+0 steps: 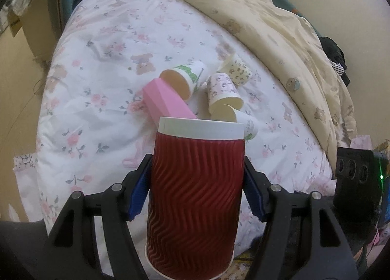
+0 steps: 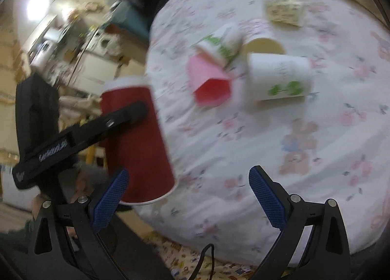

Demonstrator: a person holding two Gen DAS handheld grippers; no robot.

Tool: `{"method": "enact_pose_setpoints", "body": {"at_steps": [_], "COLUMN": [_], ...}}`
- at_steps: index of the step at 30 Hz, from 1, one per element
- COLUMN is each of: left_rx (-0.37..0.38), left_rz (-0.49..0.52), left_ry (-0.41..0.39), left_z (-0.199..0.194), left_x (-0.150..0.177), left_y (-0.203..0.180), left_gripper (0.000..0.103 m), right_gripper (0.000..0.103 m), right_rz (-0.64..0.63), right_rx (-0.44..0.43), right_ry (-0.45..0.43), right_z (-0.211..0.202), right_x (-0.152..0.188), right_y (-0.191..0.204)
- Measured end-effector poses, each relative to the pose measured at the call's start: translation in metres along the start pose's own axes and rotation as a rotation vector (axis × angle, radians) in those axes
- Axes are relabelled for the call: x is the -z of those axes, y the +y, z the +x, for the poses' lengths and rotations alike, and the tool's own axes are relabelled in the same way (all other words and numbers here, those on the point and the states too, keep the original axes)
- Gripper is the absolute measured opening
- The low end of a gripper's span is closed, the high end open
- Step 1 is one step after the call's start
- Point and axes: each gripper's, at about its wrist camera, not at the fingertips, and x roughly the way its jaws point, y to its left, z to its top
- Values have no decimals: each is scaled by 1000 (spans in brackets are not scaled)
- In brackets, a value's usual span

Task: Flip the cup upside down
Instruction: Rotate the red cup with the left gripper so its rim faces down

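A dark red ribbed paper cup (image 1: 195,189) with a white base is held upside down, base up and rim down, between my left gripper's (image 1: 196,182) blue pads (image 1: 139,194). The same cup (image 2: 136,143) shows at the left of the right wrist view, with the left gripper's black finger (image 2: 117,119) across it. My right gripper (image 2: 189,197) is open and empty above the flowered bedspread (image 2: 268,145), just right of the cup.
Several paper cups lie on their sides mid-bed: a pink one (image 1: 165,102), a green-printed one (image 1: 185,77), a patterned one (image 1: 223,92), a leopard-print one (image 1: 237,70). A beige quilt (image 1: 268,11) is bunched along the far right. The right gripper's body (image 1: 355,182) is at right.
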Motion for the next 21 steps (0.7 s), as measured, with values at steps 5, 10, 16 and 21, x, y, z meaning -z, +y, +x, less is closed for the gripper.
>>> {"method": "enact_pose_setpoints", "body": {"at_steps": [5,10,16,21], "left_rx": [17,34,2,-32], "left_rz": [29,30,108,126], "left_ry": [15,14,31,37], "left_z": [1,-5,-7,-6], "left_x": [2,0,6,8], "left_y": [-8,-7,-21,-25], "left_gripper": [65,65,64,64], "right_gripper": [101,101,101,101], "right_rz": [-75,-92,-32,-3], "right_rx": [-3,65,186,257], "right_ry": [64,87,90,78], "right_z": [17,25,29,27], "right_x": [5,9,7,4], "right_y": [16,17,-4,-15]}}
